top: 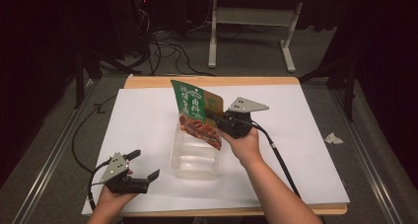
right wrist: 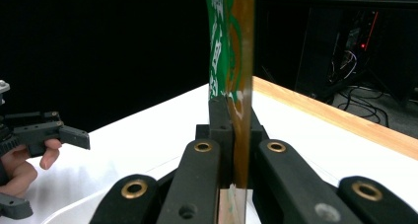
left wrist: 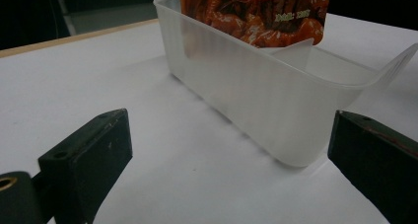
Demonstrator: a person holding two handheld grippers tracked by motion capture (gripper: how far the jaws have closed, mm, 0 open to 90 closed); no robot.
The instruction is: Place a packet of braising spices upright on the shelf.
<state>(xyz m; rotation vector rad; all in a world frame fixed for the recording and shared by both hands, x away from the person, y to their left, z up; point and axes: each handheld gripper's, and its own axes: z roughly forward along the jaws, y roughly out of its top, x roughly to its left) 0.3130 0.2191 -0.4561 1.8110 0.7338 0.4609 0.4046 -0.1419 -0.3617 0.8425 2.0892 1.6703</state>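
The right gripper (top: 222, 119) pinches the snack pouch (top: 197, 113) over the clear tub (top: 194, 157); the left gripper (top: 143, 167) gapes empty, so the unsteadied tub might tip.

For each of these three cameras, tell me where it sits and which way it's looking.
High view: above the person's side, facing forward and down on the table; forearms, left gripper and right gripper show.
Left gripper view: rides the left gripper, looking between open jaws at the clear tub.
Right gripper view: rides the right gripper, looking along jaws shut on the snack packet.
All three share the packet.
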